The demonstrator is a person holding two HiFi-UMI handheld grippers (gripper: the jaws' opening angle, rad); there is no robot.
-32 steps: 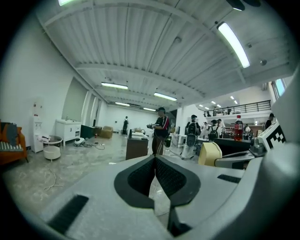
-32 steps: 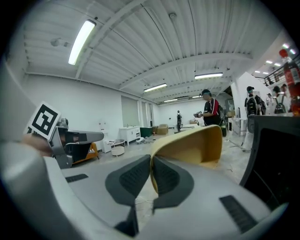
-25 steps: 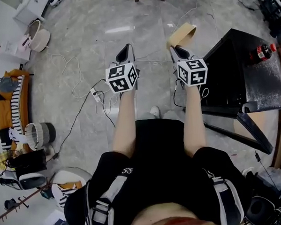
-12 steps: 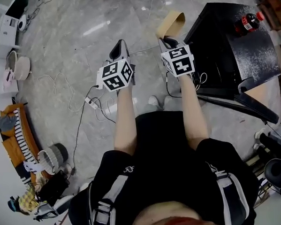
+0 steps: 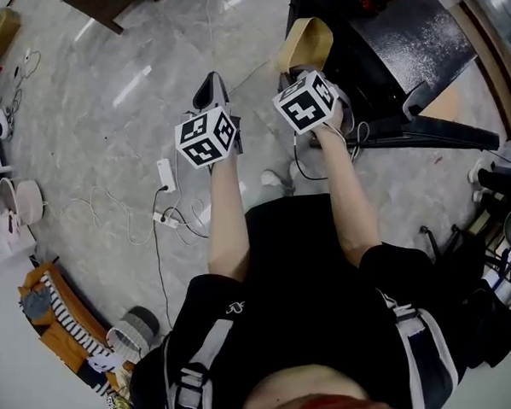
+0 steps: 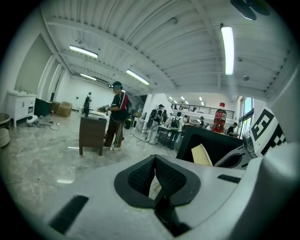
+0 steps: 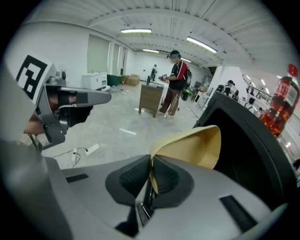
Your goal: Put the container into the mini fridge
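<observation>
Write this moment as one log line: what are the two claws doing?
left gripper: shut, empty | right gripper: shut on tan container | mini fridge: close ahead, container outside it

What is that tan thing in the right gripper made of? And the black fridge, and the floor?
Container: thin tan paper or moulded pulp, matte; its wall curls and is pinched flat in the right gripper.
Mini fridge: black, its top finely speckled and slightly shiny, probably painted metal or plastic.
Floor: polished grey stone or tile, veined, mirroring the ceiling lights.
</observation>
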